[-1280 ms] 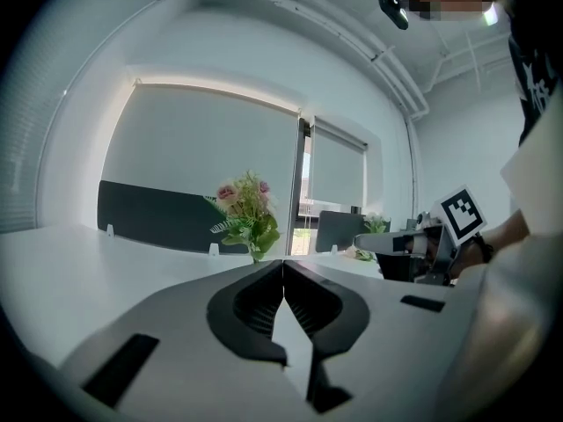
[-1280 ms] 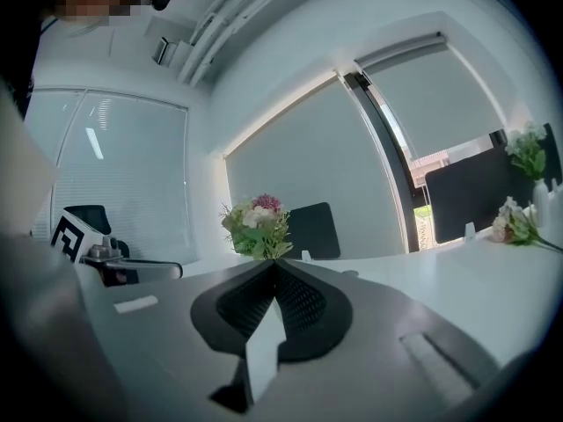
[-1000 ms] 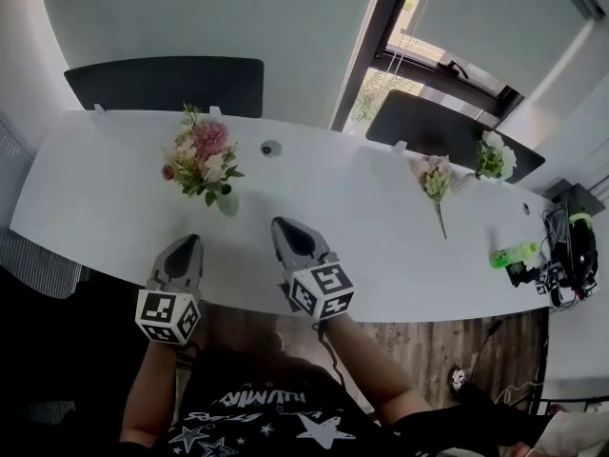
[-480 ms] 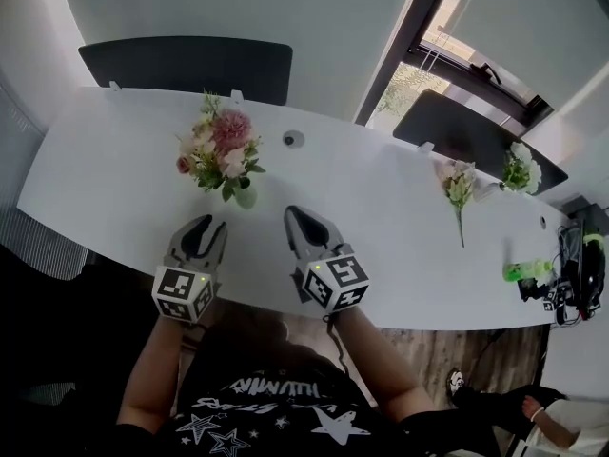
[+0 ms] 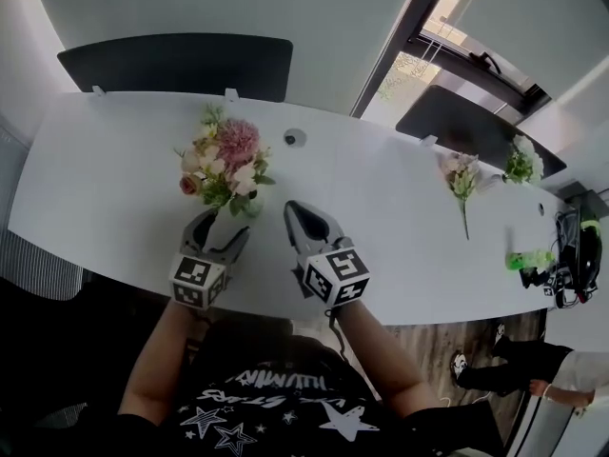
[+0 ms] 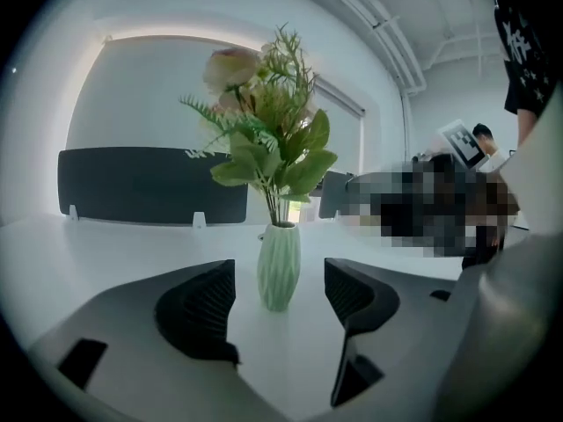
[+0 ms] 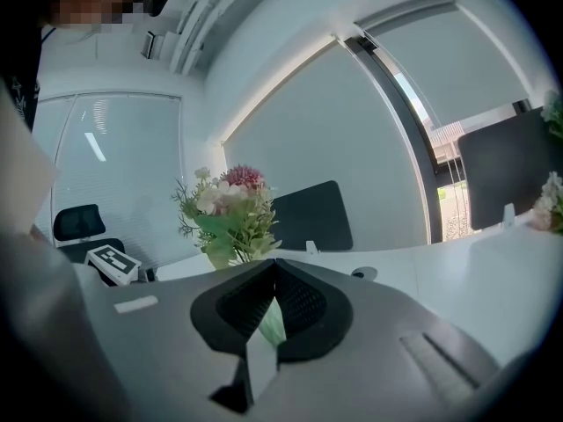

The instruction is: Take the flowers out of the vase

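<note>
A bouquet of pink and cream flowers (image 5: 224,165) stands upright in a pale green ribbed vase (image 5: 251,207) on the white table (image 5: 105,188). My left gripper (image 5: 223,228) is low over the table just in front of the vase. Its jaws are opening. In the left gripper view the vase (image 6: 279,266) shows in the gap just beyond the left gripper (image 6: 280,280), and neither pad touches it. My right gripper (image 5: 303,215) is shut and empty, to the right of the vase. Past the right gripper (image 7: 274,275) the flowers (image 7: 230,205) rise to the left.
A loose flower stem (image 5: 462,181) lies on the table to the right, with another bunch (image 5: 520,163) beyond it. A green bottle (image 5: 523,258) lies near the right edge. A round cable port (image 5: 294,138) sits behind the vase. Dark chair backs (image 5: 176,60) line the far side.
My left gripper's jaws went from shut to wide apart, and the gripper sank forward toward the vase. The right gripper moved a little forward and stayed shut.
</note>
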Demonstrator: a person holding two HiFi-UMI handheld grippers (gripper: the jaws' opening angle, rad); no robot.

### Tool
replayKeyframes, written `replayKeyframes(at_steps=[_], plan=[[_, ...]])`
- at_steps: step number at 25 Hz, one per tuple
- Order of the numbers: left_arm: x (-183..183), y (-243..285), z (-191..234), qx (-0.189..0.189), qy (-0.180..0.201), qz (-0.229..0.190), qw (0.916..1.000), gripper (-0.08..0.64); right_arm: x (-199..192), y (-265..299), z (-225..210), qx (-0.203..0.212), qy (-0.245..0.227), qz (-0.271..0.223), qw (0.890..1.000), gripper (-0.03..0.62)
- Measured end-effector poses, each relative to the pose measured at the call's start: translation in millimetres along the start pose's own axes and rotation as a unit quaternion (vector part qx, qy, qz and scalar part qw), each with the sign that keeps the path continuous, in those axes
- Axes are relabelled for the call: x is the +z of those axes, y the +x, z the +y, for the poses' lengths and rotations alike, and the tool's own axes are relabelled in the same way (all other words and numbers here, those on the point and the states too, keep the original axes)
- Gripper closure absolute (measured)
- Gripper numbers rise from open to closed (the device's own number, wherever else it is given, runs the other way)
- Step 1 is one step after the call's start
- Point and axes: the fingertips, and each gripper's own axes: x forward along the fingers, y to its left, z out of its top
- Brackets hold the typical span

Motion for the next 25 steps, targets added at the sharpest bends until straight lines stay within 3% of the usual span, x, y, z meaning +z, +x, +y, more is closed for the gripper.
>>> replayKeyframes(at_steps=[7,16,19,25], plan=[[-6,34,11,-0.036,0.011,0.018,0.9991,0.249,-7,20,-1,-0.013,0.0,0.021,1.0,0.589],[7,66,-3,-0.088,0.044,-0.014,0.9951,0.249,-16,31,-6,-0.023,-0.006,0.044,0.999,0.589],[11,75,-2,-0.086,0.051,-0.026,0.9946,0.249,-19,34,-4,-0.015,-0.01,0.052,0.998,0.589],[0,79,-7,-0.11,0.052,0.002,0.9926,0.261,-24,43,5,0.036,-0.031,0.076,0.996,0.588]])
